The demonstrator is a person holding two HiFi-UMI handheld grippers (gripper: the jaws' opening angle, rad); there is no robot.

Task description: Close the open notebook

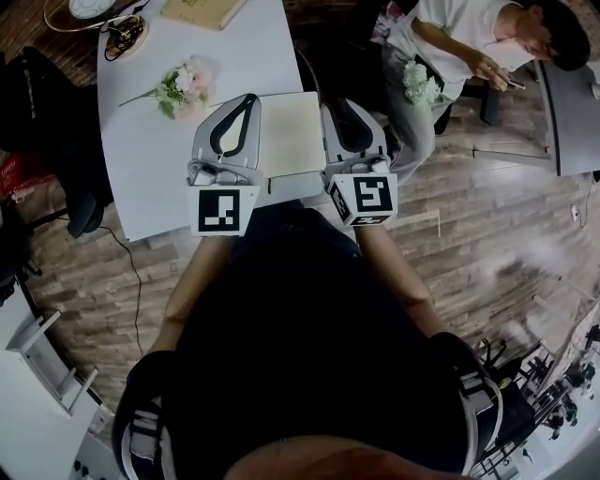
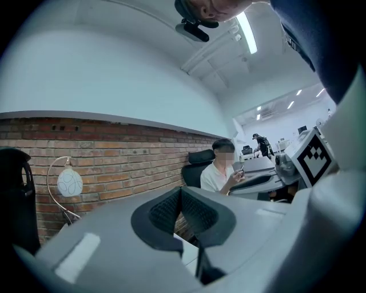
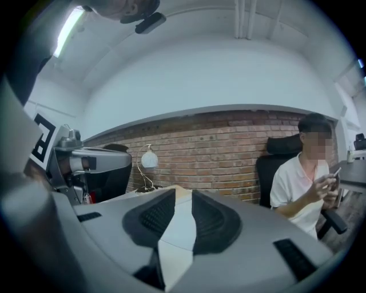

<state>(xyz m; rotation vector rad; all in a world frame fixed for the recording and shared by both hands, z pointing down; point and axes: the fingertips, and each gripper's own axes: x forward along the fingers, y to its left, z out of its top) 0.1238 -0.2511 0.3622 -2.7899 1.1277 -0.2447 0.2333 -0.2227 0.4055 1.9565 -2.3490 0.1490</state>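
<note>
The notebook [image 1: 292,133] lies on the white table [image 1: 150,159] near its front edge, showing a cream page between my two grippers; its left part is hidden under the left gripper. My left gripper [image 1: 246,97] hovers over the notebook's left side, its pads meeting at the tips [image 2: 180,191], with nothing held. The right gripper [image 1: 341,105] hangs at the notebook's right edge. Its jaws stand slightly apart [image 3: 183,197], and only the pale table surface [image 3: 174,234] shows through the gap.
A pink and white flower bunch [image 1: 183,89] lies behind the notebook on the left. A coiled cable [image 1: 127,33] and a wooden board [image 1: 202,11] sit farther back. A seated person [image 1: 459,37] with a phone is at the right; a black chair [image 1: 47,122] stands left.
</note>
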